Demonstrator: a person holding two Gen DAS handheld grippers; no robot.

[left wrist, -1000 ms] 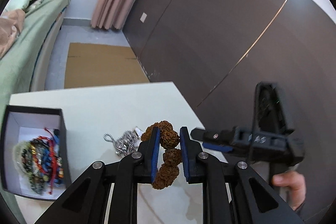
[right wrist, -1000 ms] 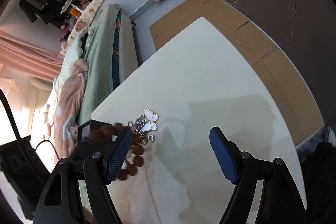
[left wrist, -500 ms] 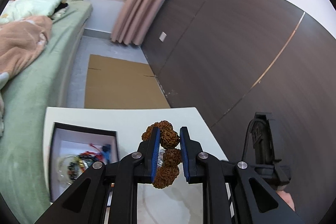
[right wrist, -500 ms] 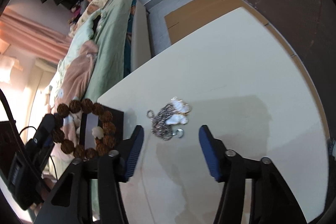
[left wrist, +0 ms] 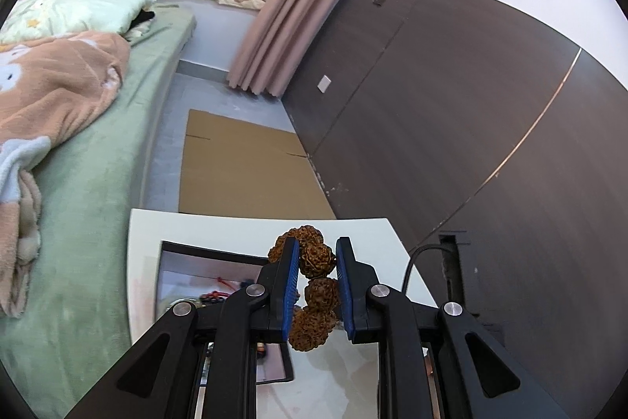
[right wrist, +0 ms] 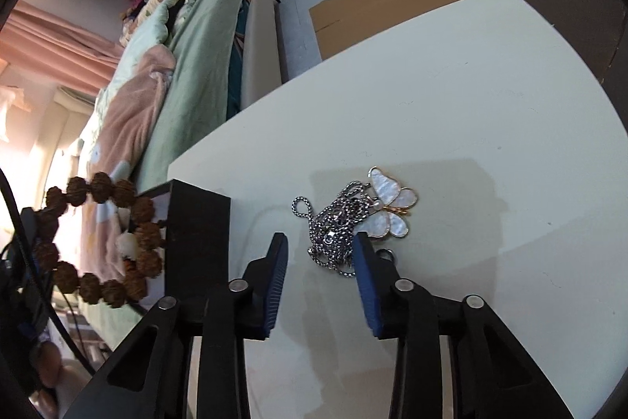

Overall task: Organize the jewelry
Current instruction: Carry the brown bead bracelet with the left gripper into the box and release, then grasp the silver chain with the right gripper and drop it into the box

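Observation:
My left gripper (left wrist: 314, 258) is shut on a bracelet of knobbly brown beads (left wrist: 316, 260), which hangs between its blue pads above the black jewelry box (left wrist: 184, 262). In the right wrist view the same bracelet (right wrist: 98, 242) dangles as a ring at the left, over the box (right wrist: 196, 234). My right gripper (right wrist: 320, 254) hovers just above a silver chain necklace (right wrist: 337, 226) with a white butterfly pendant (right wrist: 390, 207) lying on the white table (right wrist: 471, 105). Its jaws are closing, the chain lies between the tips, and the pads are not pressing on it.
The box holds several coloured bracelets (left wrist: 214, 295), mostly hidden behind my left fingers. A bed with green sheet (left wrist: 90, 183) runs along the table's far left side. Flat cardboard (left wrist: 243, 171) lies on the floor beyond the table. A dark panelled wall (left wrist: 471, 128) stands at right.
My left gripper carried the bead bracelet leftward to above the box. My right gripper narrowed its jaws and moved down toward the chain necklace, which now sits between its tips.

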